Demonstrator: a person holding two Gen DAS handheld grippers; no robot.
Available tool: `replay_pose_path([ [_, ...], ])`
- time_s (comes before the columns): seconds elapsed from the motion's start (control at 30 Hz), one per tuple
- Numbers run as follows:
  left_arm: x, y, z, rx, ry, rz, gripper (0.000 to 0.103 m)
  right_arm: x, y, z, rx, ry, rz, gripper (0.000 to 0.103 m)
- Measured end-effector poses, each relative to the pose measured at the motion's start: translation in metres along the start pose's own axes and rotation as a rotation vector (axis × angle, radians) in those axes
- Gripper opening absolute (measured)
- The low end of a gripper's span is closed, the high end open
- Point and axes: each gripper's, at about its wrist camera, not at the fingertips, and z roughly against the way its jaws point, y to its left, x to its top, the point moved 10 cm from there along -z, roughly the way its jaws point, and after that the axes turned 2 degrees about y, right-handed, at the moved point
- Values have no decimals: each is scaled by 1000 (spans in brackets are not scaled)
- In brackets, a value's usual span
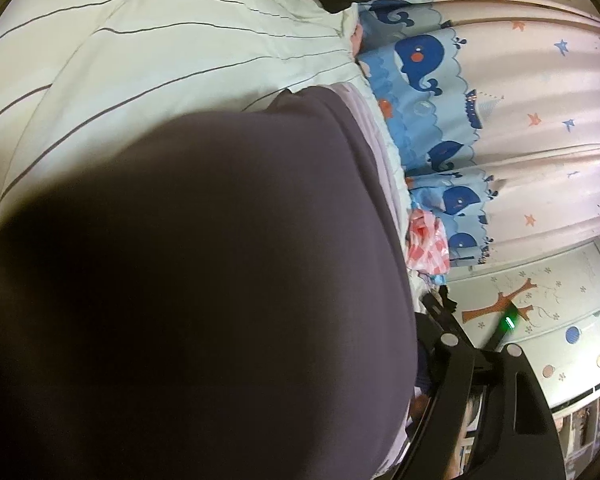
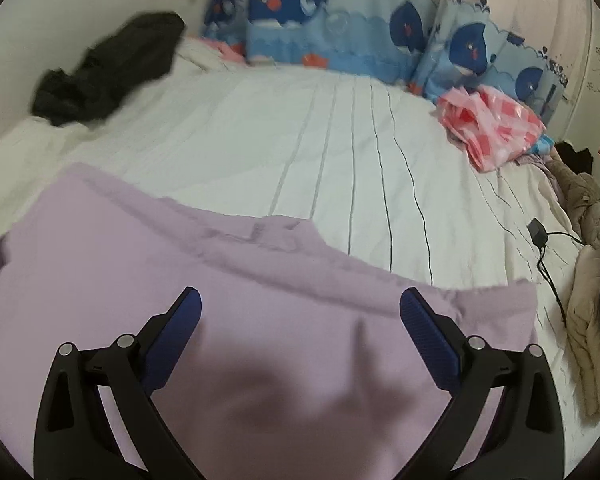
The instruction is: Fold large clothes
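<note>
right wrist, striped bed [image 2: 340, 140] (rumpled), whale curtain [image 2: 340, 20]

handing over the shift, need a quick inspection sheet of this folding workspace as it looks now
surface: bed with white striped sheet, wrinkled.
job's things: lilac garment spread on the near part of the bed; in the left view it drapes close over the lens.
clutter: black garment far left; pink checked bag far right; beige coat at the right edge.
grippers: right gripper open above the lilac garment, holding nothing; left gripper mostly hidden by cloth, state unclear.
cables: black charger with cord on the sheet, right side.
surroundings: whale-print curtain; wall with tree decal.
</note>
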Motion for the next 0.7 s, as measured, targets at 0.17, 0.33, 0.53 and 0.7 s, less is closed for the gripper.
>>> replay_pose_path([
  [0.17, -7, -9, 5, 2, -8, -85, 68, -36, 11, -79, -44, 217, 62, 97],
  [0.33, -10, -1, 10, -14, 6, -60, 68, -27, 11, -35, 18, 163, 61, 97],
  [0.53, -12, -8, 10, 9, 2, -115, 68, -72, 35, -21, 22, 153, 147, 97],
  [0.7, -14, 0, 11, 9, 26, -90, 68, -64, 35, -7, 27, 172, 143, 97],
])
